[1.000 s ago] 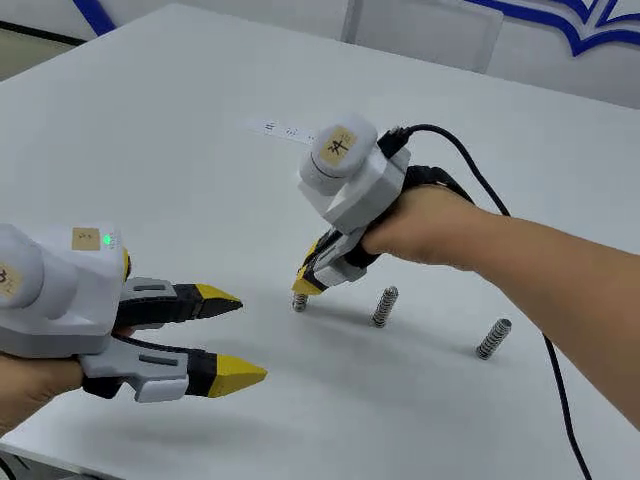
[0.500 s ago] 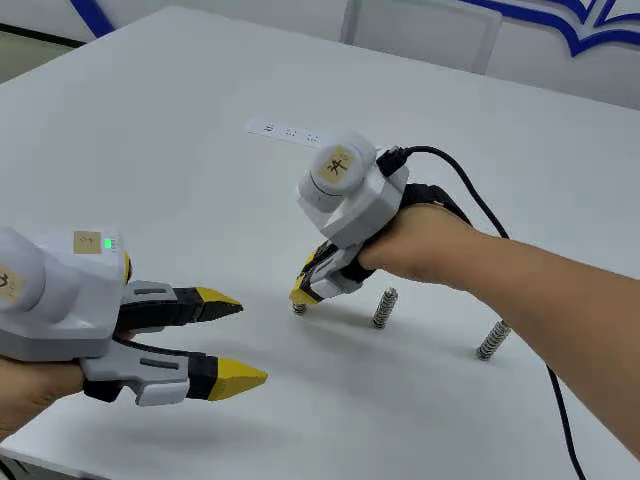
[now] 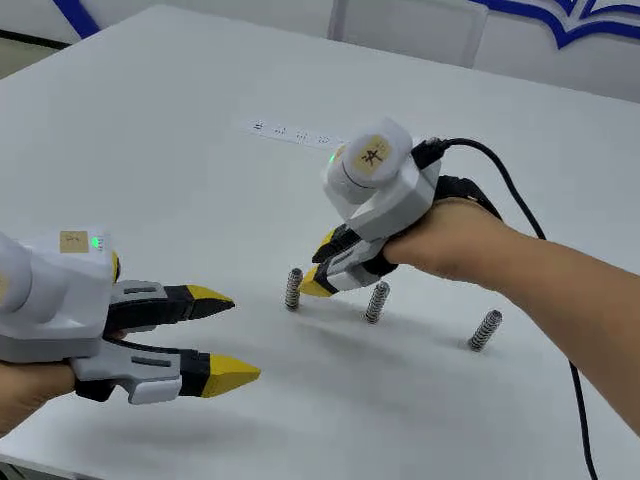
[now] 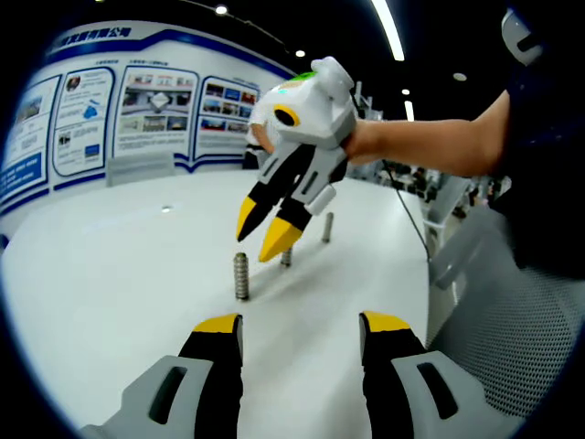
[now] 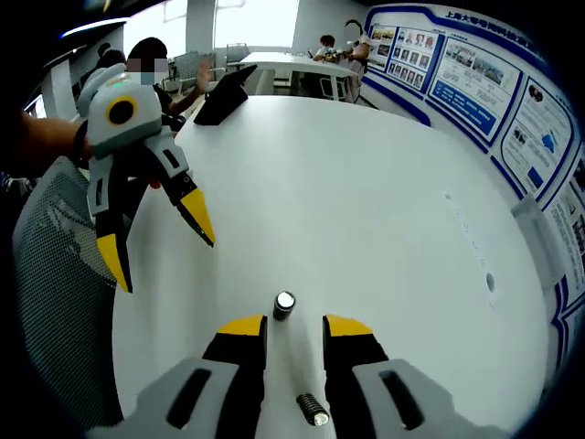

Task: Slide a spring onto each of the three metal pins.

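Looks done imo: 3 springs [image 3: 376, 301] standing upright, left tool [image 4: 302, 320] & right tool [image 5: 294, 322] both open/empty, next just ease right tool away w/o bumping.

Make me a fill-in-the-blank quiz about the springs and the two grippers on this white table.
Upright on the white table stand ___ springs. In the head view, the right gripper is closest to the ___ spring of the row. The left gripper holds nothing, its jaws ___. Both grippers' fingertips are coloured ___.
Missing words: three; leftmost; open; yellow.
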Tool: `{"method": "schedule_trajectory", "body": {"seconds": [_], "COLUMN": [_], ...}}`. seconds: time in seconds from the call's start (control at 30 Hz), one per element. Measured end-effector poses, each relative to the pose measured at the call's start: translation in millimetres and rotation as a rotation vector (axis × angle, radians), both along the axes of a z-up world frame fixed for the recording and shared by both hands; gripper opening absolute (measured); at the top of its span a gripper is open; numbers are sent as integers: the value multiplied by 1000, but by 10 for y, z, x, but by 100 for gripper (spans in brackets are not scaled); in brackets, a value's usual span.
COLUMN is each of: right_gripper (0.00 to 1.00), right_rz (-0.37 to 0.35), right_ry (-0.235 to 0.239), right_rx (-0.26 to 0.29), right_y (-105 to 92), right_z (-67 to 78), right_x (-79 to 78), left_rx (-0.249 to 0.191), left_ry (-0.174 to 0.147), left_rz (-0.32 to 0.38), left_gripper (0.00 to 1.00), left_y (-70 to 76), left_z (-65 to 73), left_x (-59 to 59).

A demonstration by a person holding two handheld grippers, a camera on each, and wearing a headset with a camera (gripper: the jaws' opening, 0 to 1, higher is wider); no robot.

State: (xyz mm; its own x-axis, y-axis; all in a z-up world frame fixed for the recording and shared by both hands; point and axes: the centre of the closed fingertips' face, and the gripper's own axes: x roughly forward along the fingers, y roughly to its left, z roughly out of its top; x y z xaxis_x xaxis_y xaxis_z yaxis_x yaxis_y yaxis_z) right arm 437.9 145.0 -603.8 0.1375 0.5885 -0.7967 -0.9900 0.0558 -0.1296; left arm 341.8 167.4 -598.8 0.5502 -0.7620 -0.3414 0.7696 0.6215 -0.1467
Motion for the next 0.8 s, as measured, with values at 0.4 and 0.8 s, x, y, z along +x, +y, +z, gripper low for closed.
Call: {"method": "schedule_trajectory", "body": {"seconds": [0.4, 0.8], "right_gripper": [31, 35], "right_rz": [-92, -176], "right_ry": [-25, -37], "right_rx": [63, 102], "right_y": [-362, -717], "right_z": [87, 145], "right_x": [121, 99], "left_rx": [1, -2], "left_ry": [5, 5], "left_rz": [-3, 3], "left_gripper": [53, 54], "left_y": [-15, -3], "left_z": [10, 26], "left_x": [14, 33]}}
